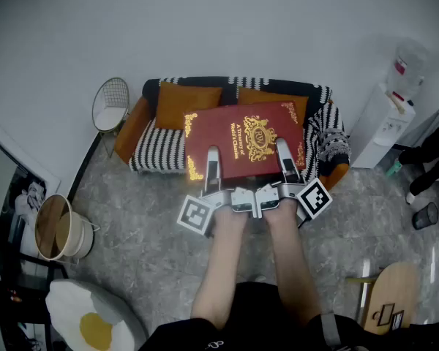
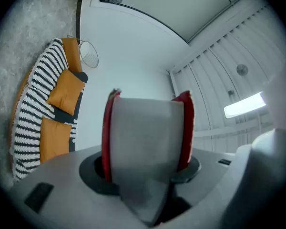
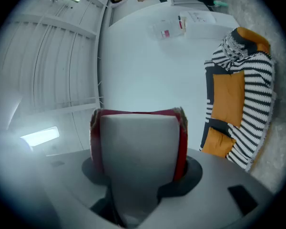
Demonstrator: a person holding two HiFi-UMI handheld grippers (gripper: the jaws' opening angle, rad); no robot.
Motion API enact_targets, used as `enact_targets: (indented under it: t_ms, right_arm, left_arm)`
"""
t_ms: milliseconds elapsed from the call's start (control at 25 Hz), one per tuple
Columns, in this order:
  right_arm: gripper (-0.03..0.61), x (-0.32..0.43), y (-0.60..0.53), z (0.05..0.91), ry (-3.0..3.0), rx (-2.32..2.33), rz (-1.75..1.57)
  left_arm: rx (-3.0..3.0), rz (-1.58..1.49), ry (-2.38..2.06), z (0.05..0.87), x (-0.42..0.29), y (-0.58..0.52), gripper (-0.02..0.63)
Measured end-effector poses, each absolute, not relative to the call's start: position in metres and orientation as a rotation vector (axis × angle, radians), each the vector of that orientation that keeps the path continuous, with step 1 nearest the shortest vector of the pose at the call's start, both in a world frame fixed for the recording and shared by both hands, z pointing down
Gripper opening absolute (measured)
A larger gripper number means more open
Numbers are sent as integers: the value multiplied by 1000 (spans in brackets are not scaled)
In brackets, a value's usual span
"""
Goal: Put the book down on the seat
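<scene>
The left gripper (image 1: 213, 168) and right gripper (image 1: 286, 163) are each clamped on the near edge of the red hardback book (image 1: 245, 134), 2 grips that hold it flat above the striped sofa (image 1: 155, 151), apparently ready for lowering onto its seat.

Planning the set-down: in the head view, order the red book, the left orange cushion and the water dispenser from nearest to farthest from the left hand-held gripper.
1. The red book: clamped in the left hand-held gripper.
2. The left orange cushion: on the sofa, just beyond.
3. The water dispenser: far right.
</scene>
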State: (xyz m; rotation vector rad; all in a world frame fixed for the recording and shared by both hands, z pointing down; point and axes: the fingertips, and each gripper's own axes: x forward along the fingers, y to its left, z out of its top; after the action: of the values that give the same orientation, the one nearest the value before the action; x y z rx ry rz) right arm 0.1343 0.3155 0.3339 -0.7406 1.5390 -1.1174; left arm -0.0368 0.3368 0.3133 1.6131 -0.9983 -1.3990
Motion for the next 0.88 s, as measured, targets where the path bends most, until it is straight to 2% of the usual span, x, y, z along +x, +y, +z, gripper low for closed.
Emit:
enact_targets:
  t_ms: [880]
  right_arm:
    - [232,136,317,331,1480,-787,-1122]
  left_arm:
    - [1602,-1337,-988,310,-38,332,239]
